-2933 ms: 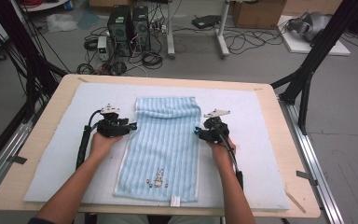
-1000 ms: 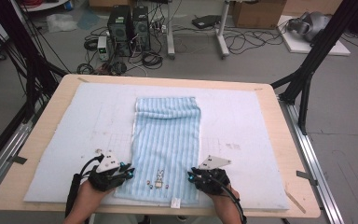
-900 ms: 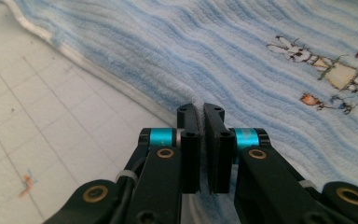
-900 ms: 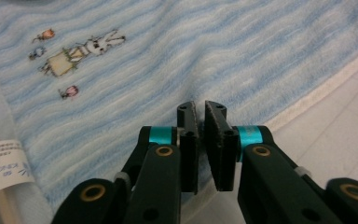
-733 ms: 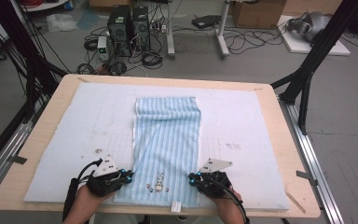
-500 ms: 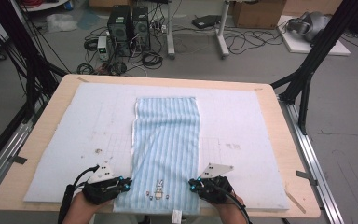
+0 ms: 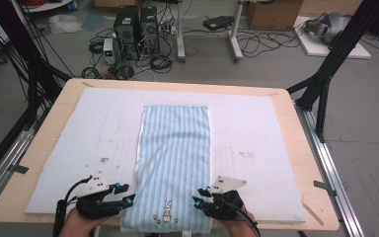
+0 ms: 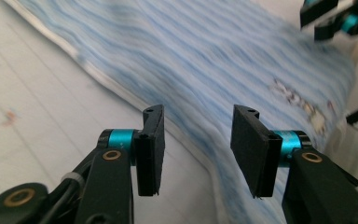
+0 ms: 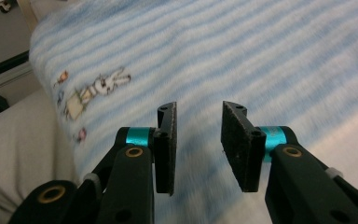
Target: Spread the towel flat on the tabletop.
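Observation:
A blue-and-white striped towel [image 7: 175,153] lies lengthwise down the middle of the white mat [image 7: 256,128]. Its near end, with a small rabbit picture [image 7: 167,211], hangs over the table's front edge. My left gripper [image 7: 126,196] is at the towel's near left corner, and my right gripper [image 7: 199,201] is at the near right corner. In the left gripper view the left gripper [image 8: 198,114] hovers over the towel's [image 8: 214,51] hem. The right gripper [image 9: 198,112] is above the stripes [image 9: 270,51] beside the rabbit picture [image 9: 98,88]. Both pairs of jaws have just been opening and have nothing between them.
The mat covers most of the wooden table [image 7: 303,163], leaving a bare rim. On the floor beyond are computer towers [image 7: 135,24], loose cables and stand legs. Black frame struts [image 7: 325,74] rise at both sides of the table.
Both grippers drew back to the table's near edge, pulling the towel's near end with them. Their jaws were shut on its corners and now stand apart, off the cloth.

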Demonstrator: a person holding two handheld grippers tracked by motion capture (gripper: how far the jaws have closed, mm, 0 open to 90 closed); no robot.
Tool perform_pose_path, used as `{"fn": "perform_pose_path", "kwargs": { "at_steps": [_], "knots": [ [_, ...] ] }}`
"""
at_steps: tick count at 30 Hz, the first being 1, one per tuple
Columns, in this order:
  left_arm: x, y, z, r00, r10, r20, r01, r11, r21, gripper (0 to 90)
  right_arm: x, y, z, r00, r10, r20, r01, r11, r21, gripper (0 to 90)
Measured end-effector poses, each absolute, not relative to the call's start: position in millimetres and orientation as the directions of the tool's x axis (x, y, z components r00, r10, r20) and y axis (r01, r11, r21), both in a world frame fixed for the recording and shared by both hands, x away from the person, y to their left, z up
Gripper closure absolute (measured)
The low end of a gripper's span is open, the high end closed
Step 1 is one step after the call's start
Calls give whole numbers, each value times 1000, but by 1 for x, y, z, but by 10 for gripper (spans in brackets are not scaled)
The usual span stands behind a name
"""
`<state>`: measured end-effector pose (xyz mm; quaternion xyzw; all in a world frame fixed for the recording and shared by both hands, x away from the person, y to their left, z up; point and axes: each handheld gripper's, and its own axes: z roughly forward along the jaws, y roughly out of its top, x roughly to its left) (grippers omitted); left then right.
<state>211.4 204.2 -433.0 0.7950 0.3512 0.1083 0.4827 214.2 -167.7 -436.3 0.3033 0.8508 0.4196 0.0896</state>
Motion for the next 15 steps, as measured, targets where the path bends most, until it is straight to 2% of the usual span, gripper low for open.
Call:
{"fn": "perform_pose_path", "kwargs": {
  "at_steps": [4, 6, 7, 8, 13, 15],
  "knots": [
    [220, 212, -430, 704, 690, -168, 455, -256, 853, 537, 224, -153, -444, -820, 562, 108, 442, 502, 743, 727],
    [224, 216, -429, 693, 701, -169, 459, -247, 853, 537, 224, -151, -447, -828, 552, 96, 434, 523, 734, 780],
    [225, 217, -429, 688, 705, -174, 462, -240, 854, 537, 224, -153, -445, -835, 541, 99, 432, 533, 728, 854],
    [227, 219, -429, 685, 708, -172, 461, -239, 854, 537, 223, -155, -445, -844, 527, 101, 428, 548, 718, 867],
    [237, 222, -428, 669, 721, -180, 466, -219, 857, 535, 218, -167, -440, -871, 470, 146, 434, 594, 678, 864],
    [241, 222, -428, 666, 724, -180, 468, -218, 857, 530, 217, -170, -439, -879, 455, 142, 418, 594, 687, 801]
  ]
}}
